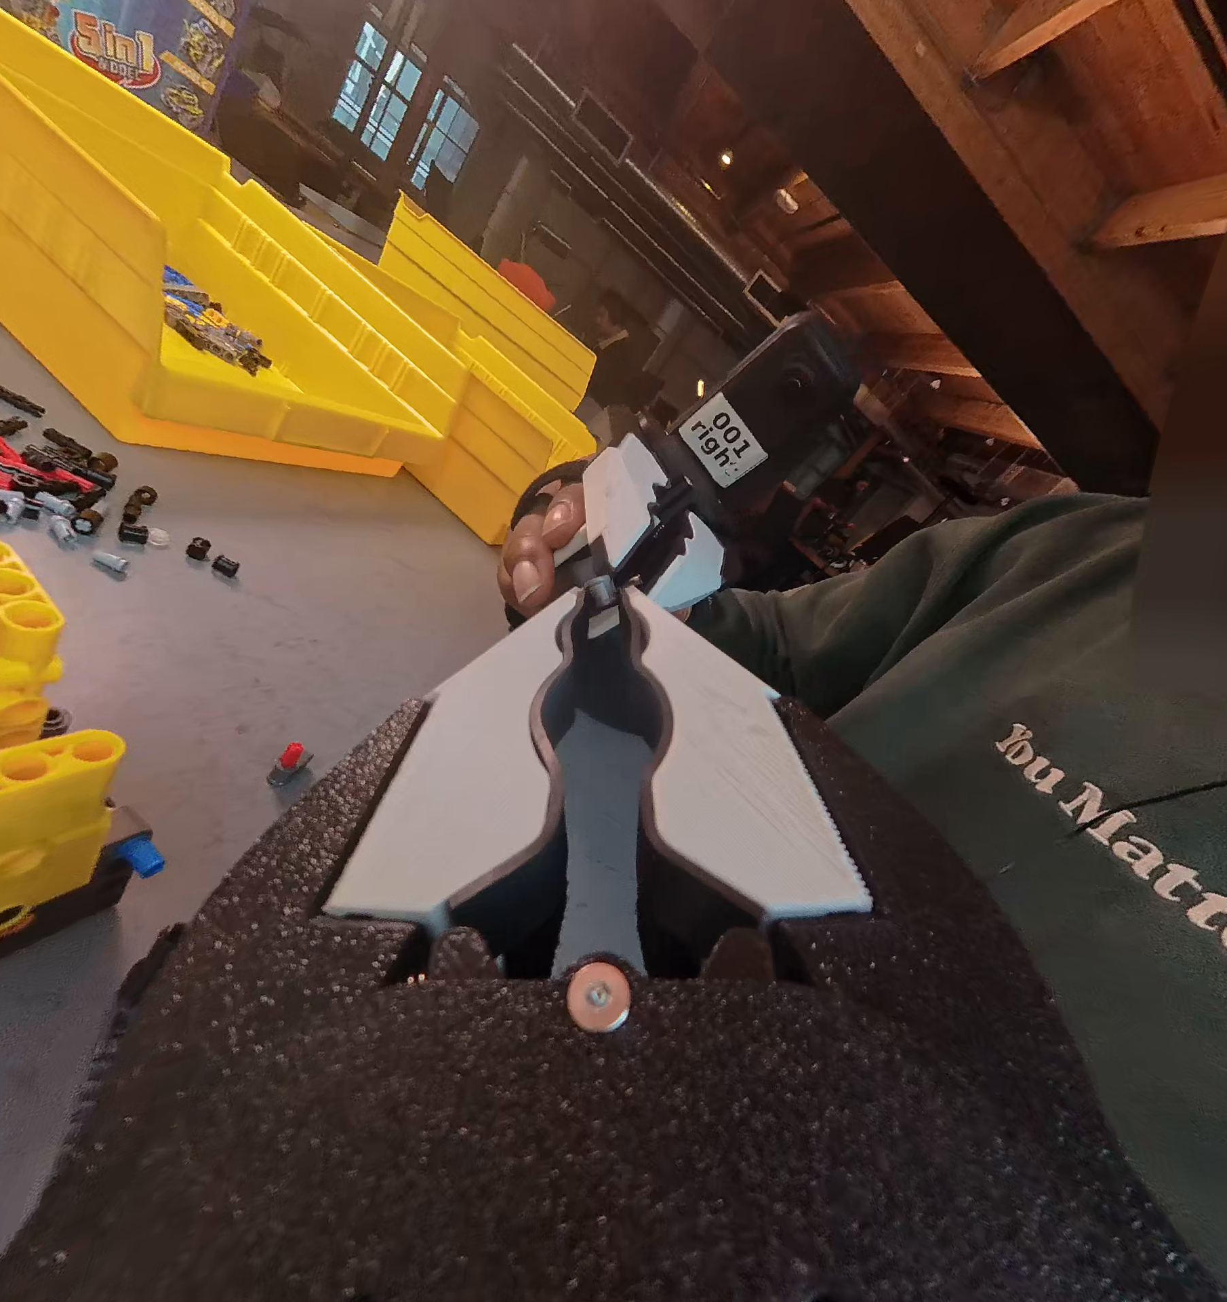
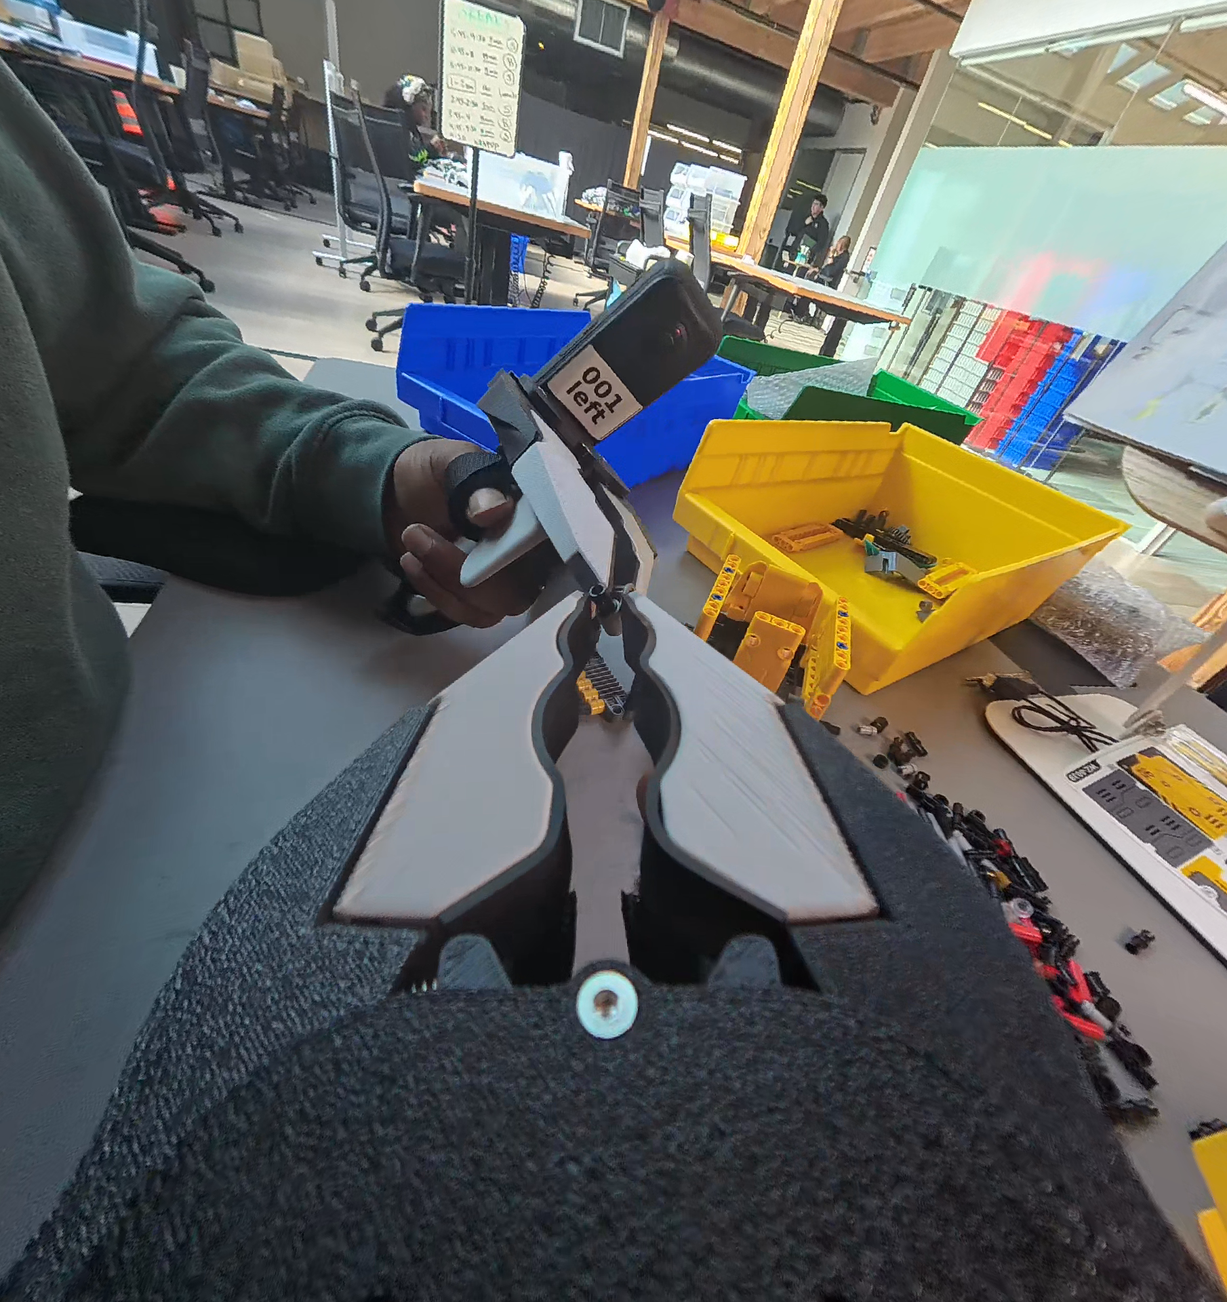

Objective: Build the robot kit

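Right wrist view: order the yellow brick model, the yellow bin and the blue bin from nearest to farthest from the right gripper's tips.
From the right gripper:
1. Yellow brick model, just right of the tips, on the table.
2. Yellow bin, behind the model, farther right.
3. Blue bin, farthest back, behind the left gripper.

Open workshop, timber posts (image 2: 787,134), office chairs (image 2: 385,211)

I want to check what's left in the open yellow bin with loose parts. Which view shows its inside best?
The right wrist view: the yellow bin faces the camera, so its floor and the loose parts lying on it show clearly. The left wrist view sees a yellow bin from low and sideways, with only a small pile visible.
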Available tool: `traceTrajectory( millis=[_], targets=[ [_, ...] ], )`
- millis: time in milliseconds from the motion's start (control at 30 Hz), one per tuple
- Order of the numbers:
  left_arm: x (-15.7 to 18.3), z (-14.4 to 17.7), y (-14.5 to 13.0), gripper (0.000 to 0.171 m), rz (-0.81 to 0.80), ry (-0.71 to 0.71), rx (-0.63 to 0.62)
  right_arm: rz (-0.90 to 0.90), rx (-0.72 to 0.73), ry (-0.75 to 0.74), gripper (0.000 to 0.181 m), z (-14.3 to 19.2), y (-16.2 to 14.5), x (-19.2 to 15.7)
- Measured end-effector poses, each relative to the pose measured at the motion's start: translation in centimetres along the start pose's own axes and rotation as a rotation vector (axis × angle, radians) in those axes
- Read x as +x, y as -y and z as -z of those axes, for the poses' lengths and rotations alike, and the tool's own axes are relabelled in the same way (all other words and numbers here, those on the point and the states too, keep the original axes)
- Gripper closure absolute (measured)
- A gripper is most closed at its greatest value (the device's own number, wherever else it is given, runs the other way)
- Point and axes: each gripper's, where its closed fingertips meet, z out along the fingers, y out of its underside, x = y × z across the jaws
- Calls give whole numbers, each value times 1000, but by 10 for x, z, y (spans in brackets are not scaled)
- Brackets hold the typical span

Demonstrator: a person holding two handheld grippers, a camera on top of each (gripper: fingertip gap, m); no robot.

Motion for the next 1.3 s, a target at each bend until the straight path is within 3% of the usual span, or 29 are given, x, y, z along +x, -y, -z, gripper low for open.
traceTrajectory(
  millis=[200, 333, 433, 800, 1300],
  targets=[
    [-2, -1, -12, 165, -329, 131, -128, -312, -18, 190, 160, 3, -8, -11],
    [4, -2, -17, 165, -426, 132, -163, -324, -73, 212, 156, 1, -19, -14],
    [7, -3, -21, 165, -449, 118, -190, -304, -67, 251, 164, 2, -16, -22],
    [1, -1, -36, 165, -551, 174, -323, -306, -136, 296, 166, 2, -29, -30],
    [-5, 0, -38, 166, -501, 185, -334, -262, -167, 270, 166, 2, -36, -27]
  ],
)
